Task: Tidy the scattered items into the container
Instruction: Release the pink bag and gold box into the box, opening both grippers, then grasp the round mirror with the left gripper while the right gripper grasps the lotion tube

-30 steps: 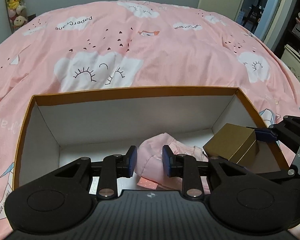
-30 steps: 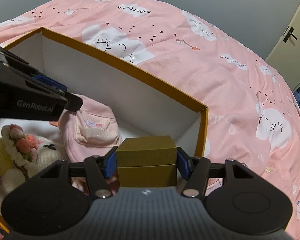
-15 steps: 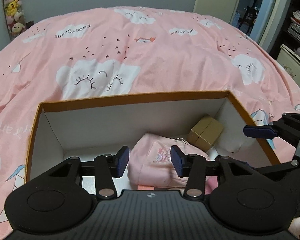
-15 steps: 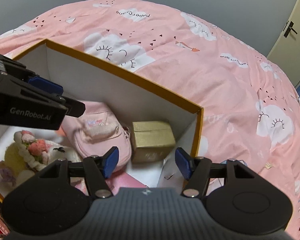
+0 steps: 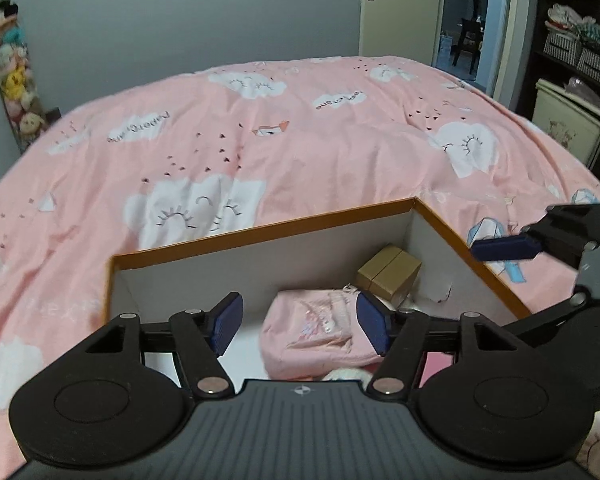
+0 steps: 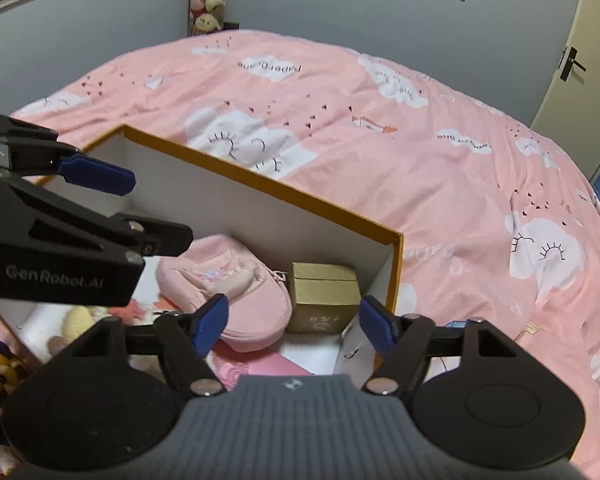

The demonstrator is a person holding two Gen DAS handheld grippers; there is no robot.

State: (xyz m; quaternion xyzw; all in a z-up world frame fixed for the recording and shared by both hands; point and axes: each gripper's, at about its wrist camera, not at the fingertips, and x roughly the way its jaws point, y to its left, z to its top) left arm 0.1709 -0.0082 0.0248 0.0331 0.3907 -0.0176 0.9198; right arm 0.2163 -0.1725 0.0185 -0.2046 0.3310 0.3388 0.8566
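The room is dim and evenly lit, with a cool grey cast. The brightest patch is the doorway (image 5: pixel 466 20) at 1 o'clock in the left view. Shadows fall soft inside the box (image 5: pixel 260 236). Fisheye bending bulges the bed (image 6: pixel 380 140); edges smear, and corners go black.

A bed (image 5: pixel 300 140) under a pink cloud-print duvet (image 6: pixel 380 128) fills the room. Behind it stand grey walls (image 5: pixel 140 20); a hanging column of plush toys (image 5: pixel 8 68) is at the far left. At the far right are a cream door (image 5: pixel 400 4), an open doorway (image 5: pixel 466 16) and dark shelves (image 5: pixel 572 40) with baskets.
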